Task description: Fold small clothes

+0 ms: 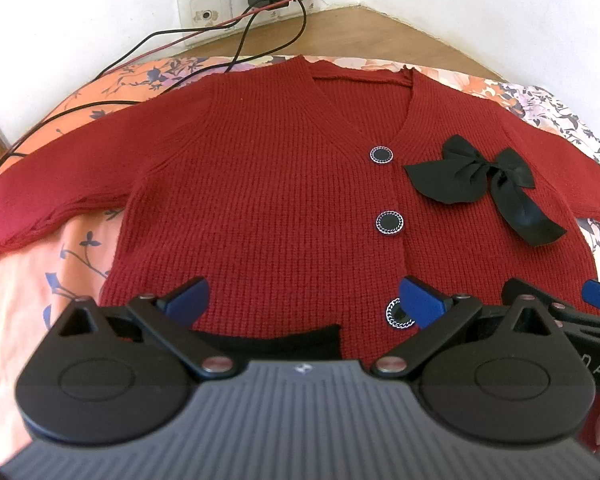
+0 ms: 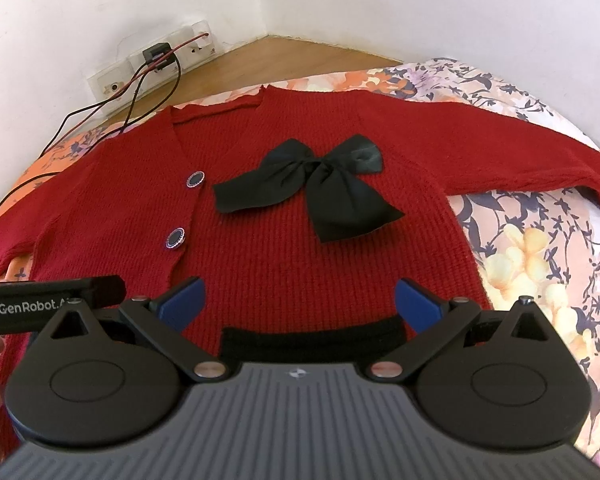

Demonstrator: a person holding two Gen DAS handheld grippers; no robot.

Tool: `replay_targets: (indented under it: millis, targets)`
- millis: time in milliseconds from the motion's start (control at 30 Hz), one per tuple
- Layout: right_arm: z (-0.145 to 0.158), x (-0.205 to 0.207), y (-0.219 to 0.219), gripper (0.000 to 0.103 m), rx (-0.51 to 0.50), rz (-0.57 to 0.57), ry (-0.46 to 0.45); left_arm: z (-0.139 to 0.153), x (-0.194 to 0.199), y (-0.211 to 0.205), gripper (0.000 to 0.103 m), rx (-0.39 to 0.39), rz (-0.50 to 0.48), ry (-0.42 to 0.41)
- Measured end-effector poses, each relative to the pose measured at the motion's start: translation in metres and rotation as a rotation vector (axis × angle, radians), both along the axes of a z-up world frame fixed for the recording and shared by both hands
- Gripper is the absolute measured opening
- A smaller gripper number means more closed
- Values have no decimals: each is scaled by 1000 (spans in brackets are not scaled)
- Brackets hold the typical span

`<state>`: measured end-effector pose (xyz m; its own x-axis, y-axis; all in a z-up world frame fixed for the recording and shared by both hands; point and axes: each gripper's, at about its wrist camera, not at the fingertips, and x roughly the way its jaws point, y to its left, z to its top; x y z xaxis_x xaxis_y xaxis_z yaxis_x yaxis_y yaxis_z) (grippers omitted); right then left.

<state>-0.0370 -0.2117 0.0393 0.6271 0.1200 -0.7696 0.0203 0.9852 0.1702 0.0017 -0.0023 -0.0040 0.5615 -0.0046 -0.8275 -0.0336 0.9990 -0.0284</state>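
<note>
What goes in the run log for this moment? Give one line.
phase: pre-fold | cardigan: flat on bedspread, sleeves out | left tongs: open | right tongs: open, above hem

Red cardigan [image 1: 260, 200] spread flat on floral bed [image 1: 40, 280]; left gripper [image 1: 304, 300] held over hem, jaws parted.

A home bedroom was indicated by a floral bedsheet [image 2: 540, 264] beneath the tools, with wall sockets [image 1: 236, 4] and wooden flooring [image 1: 340, 28] seen ahead.

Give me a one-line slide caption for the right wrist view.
Open right gripper poised over the hem of a red knitted cardigan with black ribbon bow, spread flat on floral bedsheet.
</note>
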Motion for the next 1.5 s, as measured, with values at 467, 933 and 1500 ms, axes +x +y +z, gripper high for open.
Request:
replay_targets:
  millis: [467, 933, 1500]
  targets:
    - [1, 4, -37, 103, 111, -46, -5, 0, 5, -1, 103, 10, 12, 14]
    - [-13, 17, -185, 103, 281, -379, -40, 0, 16, -23, 103, -25, -42, 41]
    - [-56, 18, -328, 103, 469, -653, -97, -39, 26, -68, 103, 35, -45, 105]
